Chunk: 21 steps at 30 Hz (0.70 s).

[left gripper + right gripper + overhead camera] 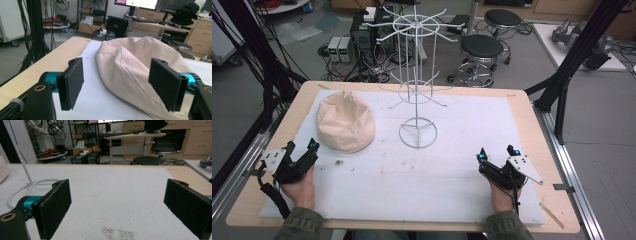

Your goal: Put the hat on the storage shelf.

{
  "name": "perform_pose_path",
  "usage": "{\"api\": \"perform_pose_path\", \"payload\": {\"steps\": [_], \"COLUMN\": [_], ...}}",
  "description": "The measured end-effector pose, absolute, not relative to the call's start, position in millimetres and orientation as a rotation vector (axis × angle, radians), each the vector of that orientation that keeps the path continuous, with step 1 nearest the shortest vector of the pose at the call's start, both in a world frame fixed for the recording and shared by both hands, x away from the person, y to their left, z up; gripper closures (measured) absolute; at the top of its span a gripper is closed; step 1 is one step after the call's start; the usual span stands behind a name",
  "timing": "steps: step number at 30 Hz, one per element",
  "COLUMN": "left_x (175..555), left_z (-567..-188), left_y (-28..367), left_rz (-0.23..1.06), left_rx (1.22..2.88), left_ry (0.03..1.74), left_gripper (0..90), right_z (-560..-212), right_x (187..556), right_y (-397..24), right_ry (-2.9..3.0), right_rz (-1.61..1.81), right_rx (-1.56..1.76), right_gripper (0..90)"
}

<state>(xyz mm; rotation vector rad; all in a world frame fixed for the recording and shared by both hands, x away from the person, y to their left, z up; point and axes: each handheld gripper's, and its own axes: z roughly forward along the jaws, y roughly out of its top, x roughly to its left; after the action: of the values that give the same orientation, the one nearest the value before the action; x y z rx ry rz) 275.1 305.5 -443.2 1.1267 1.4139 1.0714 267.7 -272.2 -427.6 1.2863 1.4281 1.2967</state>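
A beige cloth hat (345,121) lies crown-up on the white mat at the left; it also rises just past the jaws in the left gripper view, hat (130,65). A white wire display stand (417,75) with hooked arms stands upright at mid-table. My left gripper (301,148) rests at the front left, open, a short way before the hat, nothing between its pads (72,82). At the front right my right gripper (497,154) is open over bare mat, pads (53,207) wide apart, and the stand's ring base (22,188) shows at the left of its view.
The white mat (452,150) covers most of the wooden table (532,115). A small dark smudge (338,162) marks the mat near the hat. Stools (482,50), electronics boxes and cables crowd the floor behind the table. Black frame posts (582,45) flank it.
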Motion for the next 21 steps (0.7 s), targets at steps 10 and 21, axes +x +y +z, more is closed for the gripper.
{"api": "perform_pose_path", "payload": {"steps": [10,21], "left_x": [275.4,275.7], "left_z": [-443.0,-443.6], "left_y": [305.7,306.7], "left_rz": [1.071,1.067], "left_rx": [1.127,1.12], "left_ry": [1.413,1.421], "left_gripper": [28.5,28.5], "right_z": [-427.7,-428.2], "right_x": [267.6,267.8], "right_y": [-272.1,-271.5], "right_ry": [1.433,1.437], "right_rz": [1.297,1.297], "right_rx": [1.287,1.294], "right_gripper": [6.5,6.5]}}
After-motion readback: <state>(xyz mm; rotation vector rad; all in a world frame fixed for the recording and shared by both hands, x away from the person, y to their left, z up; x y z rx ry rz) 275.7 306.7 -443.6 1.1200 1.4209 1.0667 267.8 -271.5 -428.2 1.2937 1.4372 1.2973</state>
